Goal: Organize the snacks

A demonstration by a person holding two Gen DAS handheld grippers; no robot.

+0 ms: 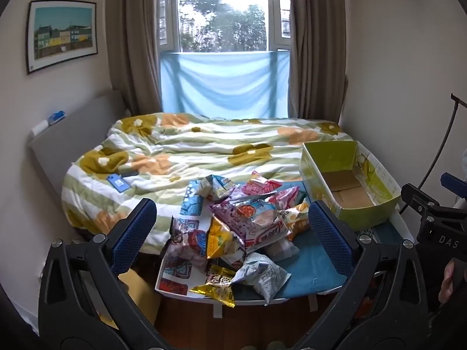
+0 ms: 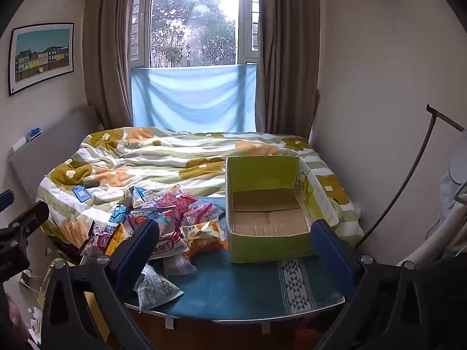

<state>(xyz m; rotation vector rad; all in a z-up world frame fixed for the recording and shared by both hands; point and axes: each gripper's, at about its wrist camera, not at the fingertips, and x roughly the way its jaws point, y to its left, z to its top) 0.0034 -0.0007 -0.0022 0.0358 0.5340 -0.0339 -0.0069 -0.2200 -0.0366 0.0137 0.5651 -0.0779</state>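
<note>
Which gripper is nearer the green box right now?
Right. The right gripper faces the green box, which sits between its open fingers. The left gripper faces the snack pile, with the box off to its right.

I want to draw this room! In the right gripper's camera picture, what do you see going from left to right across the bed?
Blue phone → pile of snack packets → orange snack packet → empty green cardboard box.
</note>
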